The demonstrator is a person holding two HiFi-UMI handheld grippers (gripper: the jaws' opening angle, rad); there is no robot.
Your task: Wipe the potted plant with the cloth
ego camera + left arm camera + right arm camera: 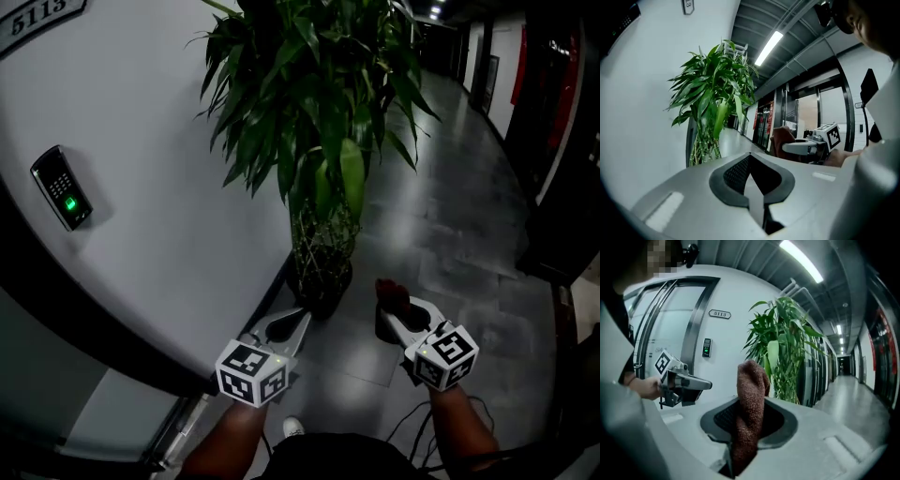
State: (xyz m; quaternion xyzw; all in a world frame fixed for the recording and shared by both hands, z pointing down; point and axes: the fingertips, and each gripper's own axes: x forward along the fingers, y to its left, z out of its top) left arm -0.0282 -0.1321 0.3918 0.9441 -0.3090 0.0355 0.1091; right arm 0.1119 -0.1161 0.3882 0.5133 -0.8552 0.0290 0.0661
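The potted plant (319,103) has long green leaves, woven bamboo stalks and a dark pot (319,286), and it stands on the floor by the curved white wall. My left gripper (298,321) is shut and empty, just below and to the left of the pot. My right gripper (386,307) is shut on a brown knitted cloth (390,292), right of the pot and apart from it. In the right gripper view the cloth (750,401) sticks up between the jaws, with the plant (787,350) behind it. The left gripper view shows the plant (712,105) ahead on the left.
A keypad lock (61,187) with a green light is on the wall at the left, next to a metal-framed door (691,329). A grey tiled corridor (450,216) runs on past the plant. Dark glass fronts line its right side. A cable (412,422) lies by my feet.
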